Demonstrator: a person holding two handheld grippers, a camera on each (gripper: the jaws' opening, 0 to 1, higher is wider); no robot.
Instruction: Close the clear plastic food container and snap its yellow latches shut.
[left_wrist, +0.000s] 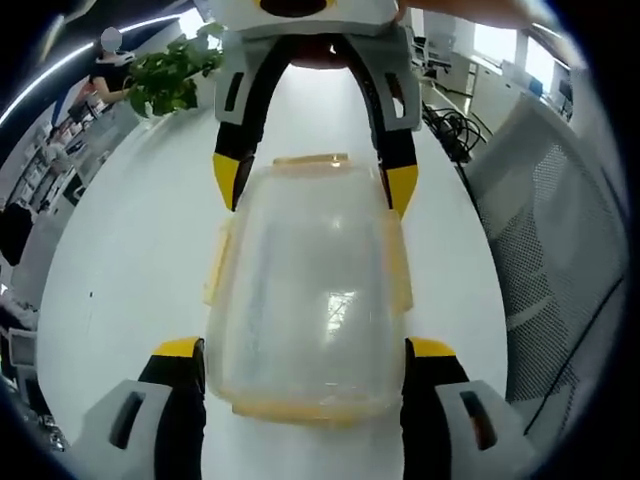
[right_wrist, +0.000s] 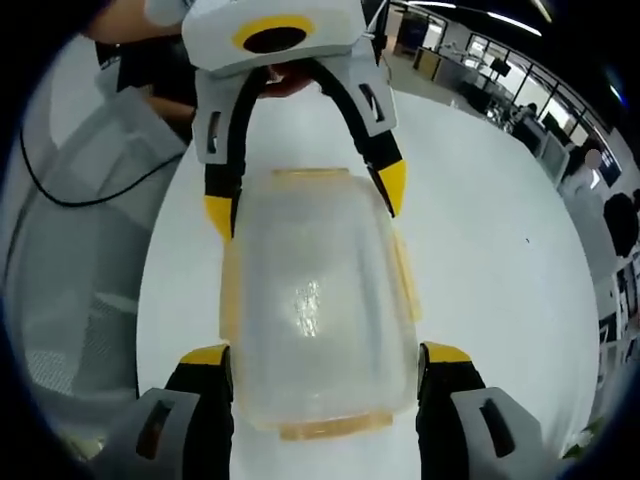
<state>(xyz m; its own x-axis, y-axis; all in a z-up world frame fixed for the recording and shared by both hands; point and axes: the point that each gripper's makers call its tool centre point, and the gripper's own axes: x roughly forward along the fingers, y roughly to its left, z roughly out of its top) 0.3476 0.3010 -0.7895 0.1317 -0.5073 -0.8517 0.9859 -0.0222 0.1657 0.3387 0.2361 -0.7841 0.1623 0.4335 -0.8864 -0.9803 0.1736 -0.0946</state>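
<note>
A clear plastic food container (left_wrist: 305, 290) lies on the white table (left_wrist: 130, 260) with its lid on. Yellow latches run along its edges: one at the far end (left_wrist: 310, 159), one on each long side (left_wrist: 215, 265), one at the near end (left_wrist: 310, 408). My left gripper (left_wrist: 305, 350) is open, its yellow-tipped jaws straddling the near end. My right gripper (left_wrist: 314, 183) faces it and straddles the far end. In the right gripper view the same container (right_wrist: 315, 300) sits between the open right gripper (right_wrist: 325, 353) and the left gripper (right_wrist: 305, 195) opposite.
A green plant (left_wrist: 170, 75) stands at the table's far left. A grey mesh chair (left_wrist: 560, 260) is beside the table, also visible in the other view (right_wrist: 70, 300). Cables (left_wrist: 450, 125) lie past the table edge. A person (left_wrist: 110, 60) stands in the background.
</note>
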